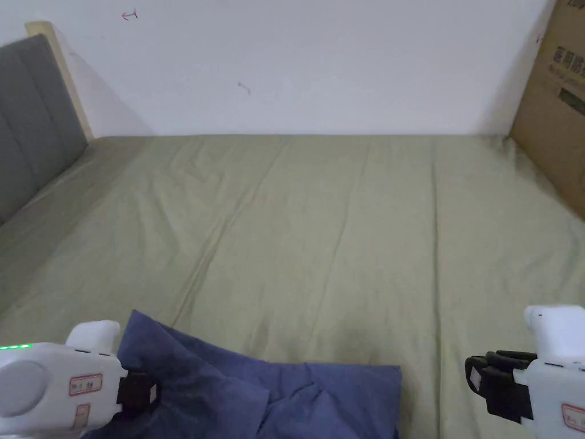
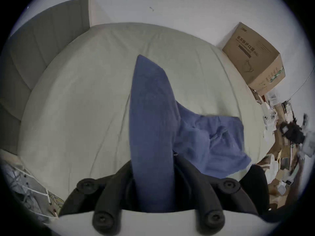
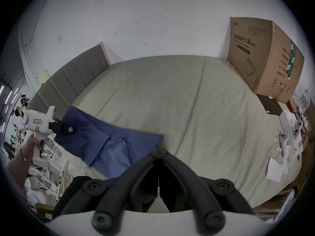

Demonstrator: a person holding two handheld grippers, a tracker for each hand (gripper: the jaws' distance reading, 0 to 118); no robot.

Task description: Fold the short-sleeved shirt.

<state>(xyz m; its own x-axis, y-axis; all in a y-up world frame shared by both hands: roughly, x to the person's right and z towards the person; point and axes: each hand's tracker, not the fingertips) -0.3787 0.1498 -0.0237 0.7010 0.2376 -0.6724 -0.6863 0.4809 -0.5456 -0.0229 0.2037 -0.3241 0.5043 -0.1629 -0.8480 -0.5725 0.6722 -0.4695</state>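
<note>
A blue short-sleeved shirt point(image 1: 274, 394) lies crumpled at the near edge of the green bed sheet point(image 1: 343, 228). My left gripper point(image 1: 140, 394) is shut on the shirt's left part. In the left gripper view a fold of the shirt point(image 2: 150, 120) runs up out of that gripper point(image 2: 152, 163), and the rest lies bunched to the right. In the right gripper view the left gripper point(image 3: 68, 129) pinches the shirt point(image 3: 105, 137) at its far left edge. My right gripper point(image 1: 477, 377) hovers to the right of the shirt; in its own view this gripper point(image 3: 159, 150) has its jaws pressed together on nothing.
A grey headboard point(image 1: 28, 114) stands at the left of the bed. A large cardboard box point(image 1: 557, 114) stands on the bed's far right corner against the white wall. White controllers and papers point(image 3: 286, 142) lie along the bed's right edge.
</note>
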